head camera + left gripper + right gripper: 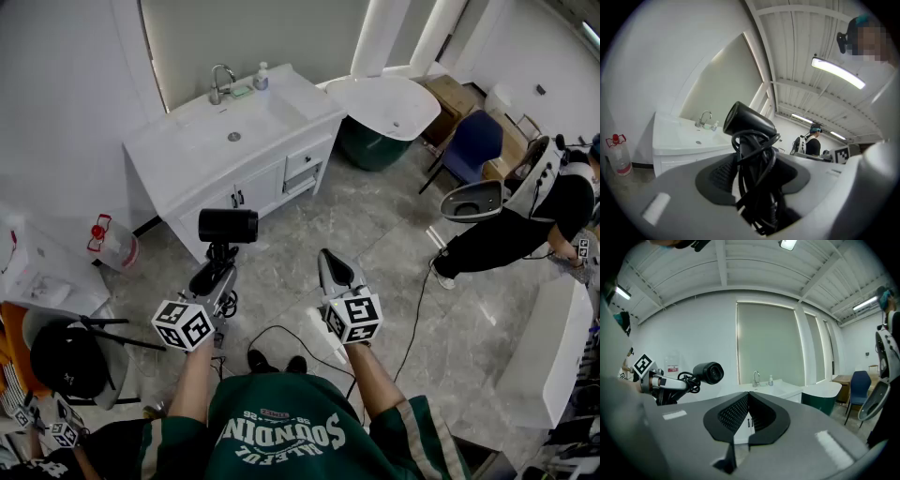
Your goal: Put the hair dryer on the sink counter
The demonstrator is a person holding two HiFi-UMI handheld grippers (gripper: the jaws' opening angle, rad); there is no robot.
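Status: hair dryer (228,226) is held in the air in front of the sink worktop (187,155), not on it.
Details: the white sink worktop is apart from both tools. In front of it, the left gripper (221,251) sits roughly level, fingers (717,176) clamped on the dryer handle, barrel standing above them and facing the worktop. Also in front of the worktop, the right gripper (325,255) has its fingers (733,414) together with nothing between. Black cord (757,154) is bunched round the handle. Faucet (220,84) and small bottle (261,77) stand at the worktop's back edge.
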